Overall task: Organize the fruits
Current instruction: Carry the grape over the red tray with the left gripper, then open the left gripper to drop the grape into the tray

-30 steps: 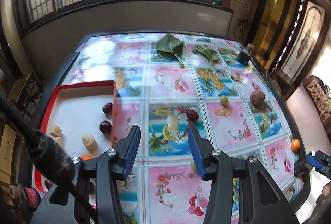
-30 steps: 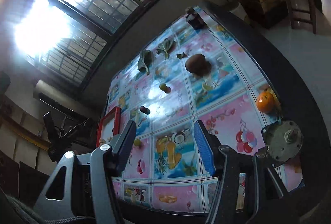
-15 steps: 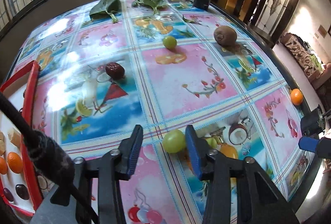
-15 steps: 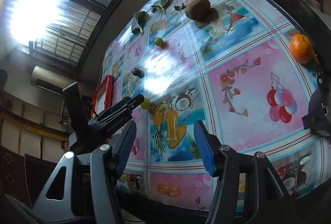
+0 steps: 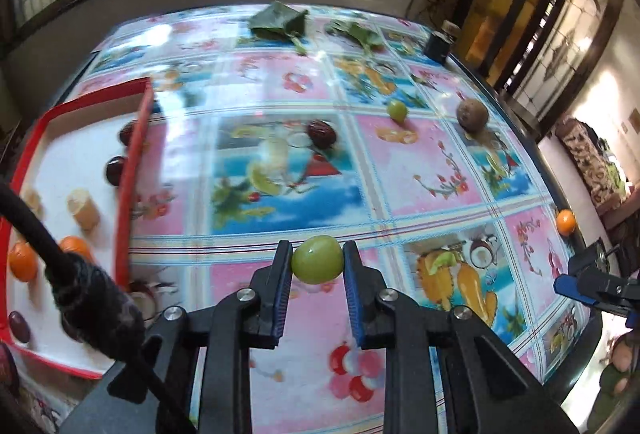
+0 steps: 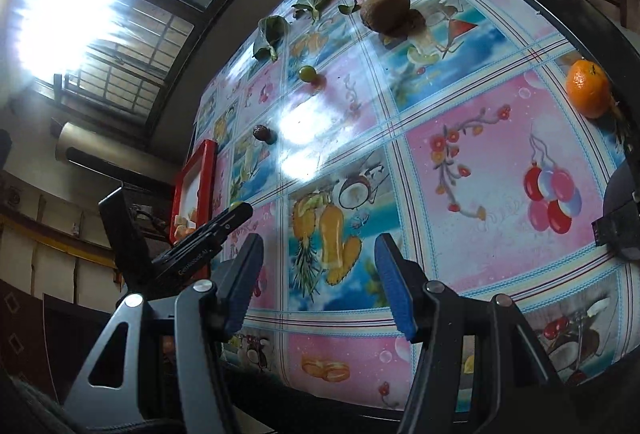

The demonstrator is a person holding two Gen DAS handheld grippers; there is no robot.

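Left tool (image 5: 317,261): pinching a green grape (image 5: 317,259) between its blue pads, seemingly just above the bench (image 5: 432,173).
Right tool (image 6: 318,280): spread wide, holding nothing, over the bench's near edge.
Red tray (image 5: 132,169): left of the grape, holding dates, oranges and pale chunks.
Loose fruit: date (image 5: 321,132), second grape (image 5: 397,110), kiwi (image 5: 472,112), orange (image 6: 588,88) near the bench's right edge.

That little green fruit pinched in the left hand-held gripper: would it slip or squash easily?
The green fruit looks round and glossy, so it may slip sideways or roll if released. The left hand-held gripper touches only its two sides, so the hold seems narrow. It shows no denting, so probably fairly firm.
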